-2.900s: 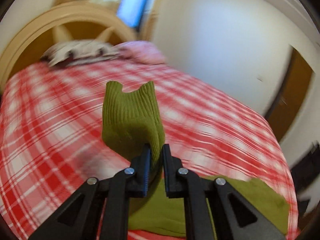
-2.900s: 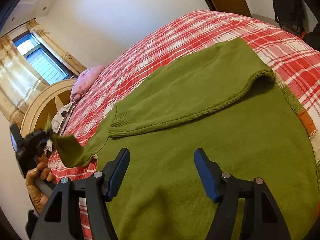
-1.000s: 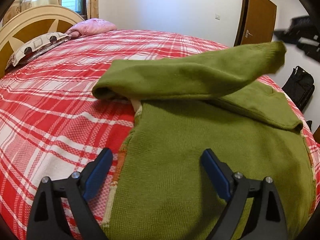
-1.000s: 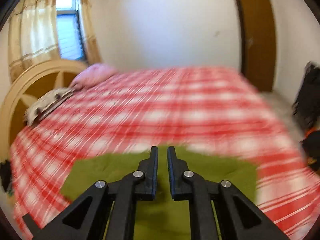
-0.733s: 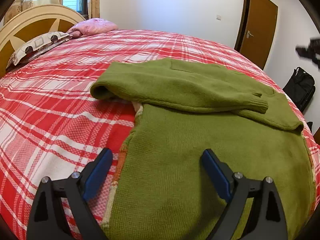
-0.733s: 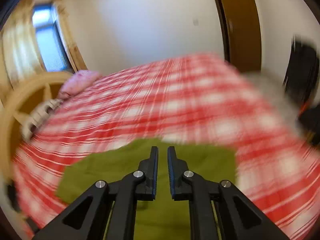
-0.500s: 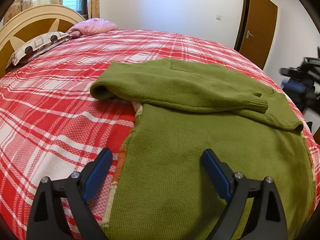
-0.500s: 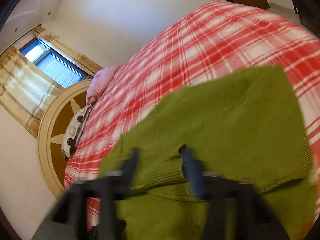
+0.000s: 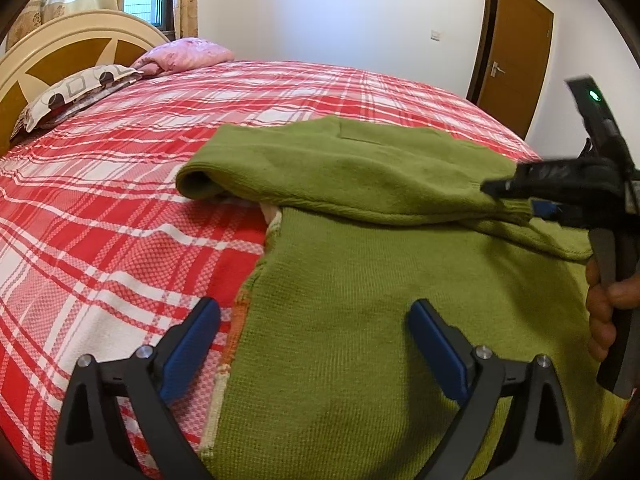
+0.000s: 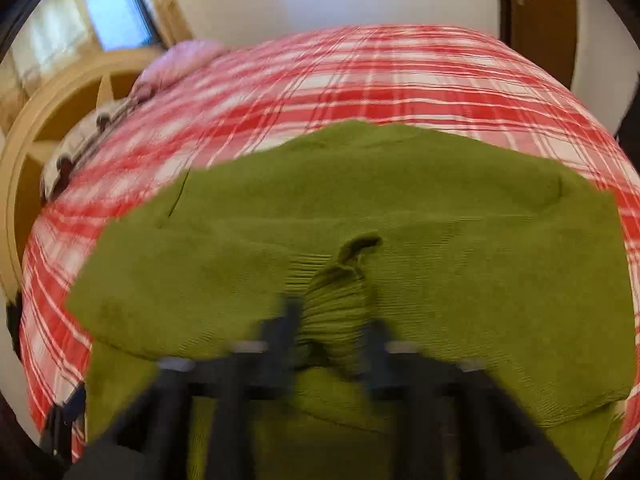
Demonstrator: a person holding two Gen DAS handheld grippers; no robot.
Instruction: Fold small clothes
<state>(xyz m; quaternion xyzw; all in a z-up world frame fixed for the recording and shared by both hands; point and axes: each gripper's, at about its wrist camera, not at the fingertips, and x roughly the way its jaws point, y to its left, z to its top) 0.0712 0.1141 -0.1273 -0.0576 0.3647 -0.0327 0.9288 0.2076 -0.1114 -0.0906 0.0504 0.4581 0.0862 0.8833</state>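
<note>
Along the left edge of the left wrist view the headboard [image 9: 60, 60] and two pillows [image 9: 80, 88] close off the bed [image 9: 120, 208], whose red plaid cover runs toward the middle. Centre and right of that frame lies the green sweater [image 9: 360, 300], spread flat on the cover, with one sleeve [image 9: 340, 176] folded across the chest toward the right. The left gripper [image 9: 314, 344] hovers low over the sweater's near left edge, jaws wide apart and holding nothing; the left fingertip sits over the plaid, the right one over the knit. At the right edge the right gripper [image 9: 516, 196] reaches in at the folded sleeve's cuff.

In the blurred right wrist view, the ribbed cuff [image 10: 340, 304] bunches up between the jaws of that gripper [image 10: 332, 324], which stand apart on either side of it; whether they are pinching it I cannot tell.

As a judgement, the fold is at an early-to-middle stage: the sleeves look brought in over the body, though the layers are hard to separate, and the body itself is not yet folded over.
</note>
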